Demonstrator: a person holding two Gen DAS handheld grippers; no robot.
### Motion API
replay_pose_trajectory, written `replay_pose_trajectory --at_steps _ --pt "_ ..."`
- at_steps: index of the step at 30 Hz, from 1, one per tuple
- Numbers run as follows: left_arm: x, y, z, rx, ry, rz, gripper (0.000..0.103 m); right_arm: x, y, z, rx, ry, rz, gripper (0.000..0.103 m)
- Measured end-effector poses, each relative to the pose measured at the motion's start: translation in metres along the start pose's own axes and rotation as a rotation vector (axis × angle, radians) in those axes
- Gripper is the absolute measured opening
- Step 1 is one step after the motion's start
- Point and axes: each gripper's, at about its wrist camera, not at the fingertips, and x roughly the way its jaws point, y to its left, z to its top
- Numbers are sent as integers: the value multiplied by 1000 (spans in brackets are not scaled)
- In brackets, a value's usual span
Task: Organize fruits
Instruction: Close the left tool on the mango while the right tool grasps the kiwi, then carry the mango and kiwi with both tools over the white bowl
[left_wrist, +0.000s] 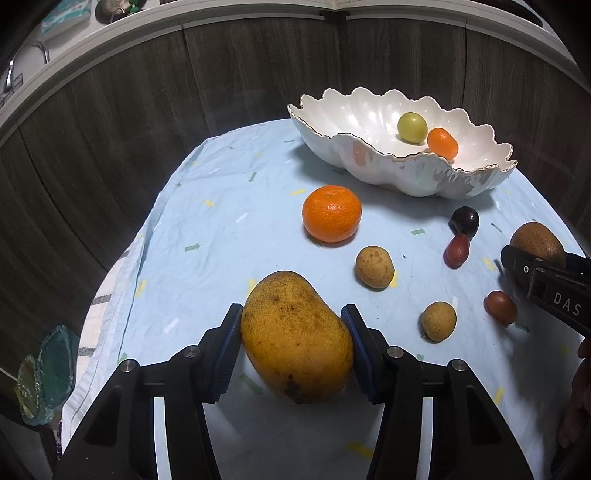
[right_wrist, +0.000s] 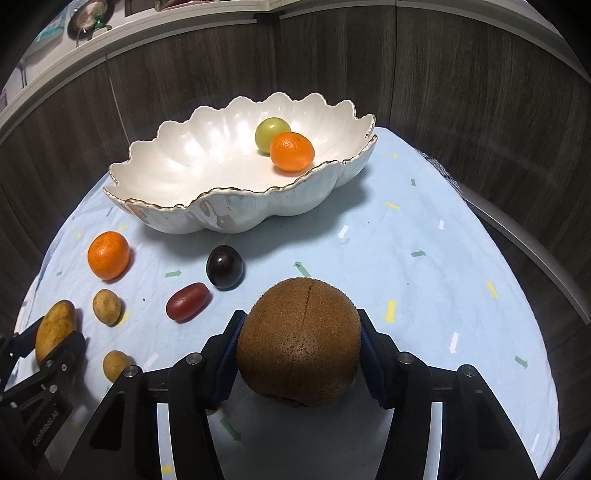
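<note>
- A light blue cloth (left_wrist: 207, 236) with small arrow and dash marks covers the table; it is creased.
- At the table's left edge a striped white layer (left_wrist: 96, 314) shows under the cloth.
- Dark wood-grain panels (left_wrist: 122, 122) curve round behind the table, split by vertical seams.
- A pale ledge (left_wrist: 147, 22) runs along the top of the panels.
- On the ledge sit a round metal dish (right_wrist: 88, 18) and a pale packet (left_wrist: 66, 14); details are too blurred to tell.
- A teal bag (left_wrist: 51, 373) hangs low at the left, beside the table.
- The light is soft, with short shadows on the cloth.
</note>
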Motion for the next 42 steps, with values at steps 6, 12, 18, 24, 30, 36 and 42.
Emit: replay_pose_trajectory --at_steps 6,12,18,24,30,36,42 --pt "-5 3 2 -7 -12 1 52 -4 2 -1 -19 -14 -3 57" --pt "-12 4 5 -4 -37 1 52 -12 2 1 -20 -28 -1 57" --pt "-20 5 11 -2 -50 0 52 -20 4 6 -20 -45 9 57" --pt "-33 5 19 -4 -82 -5 52 -29 3 12 -12 -60 19 57" --pt "-40 2 26 4 -99 -10 52 -37 4 19 -8 -82 20 57" --pt "-45 0 36 4 -116 -19 52 -48 4 29 -12 -114 20 57" --pt "-50 -5 49 9 -136 -37 52 -57 3 40 -11 -142 29 57"
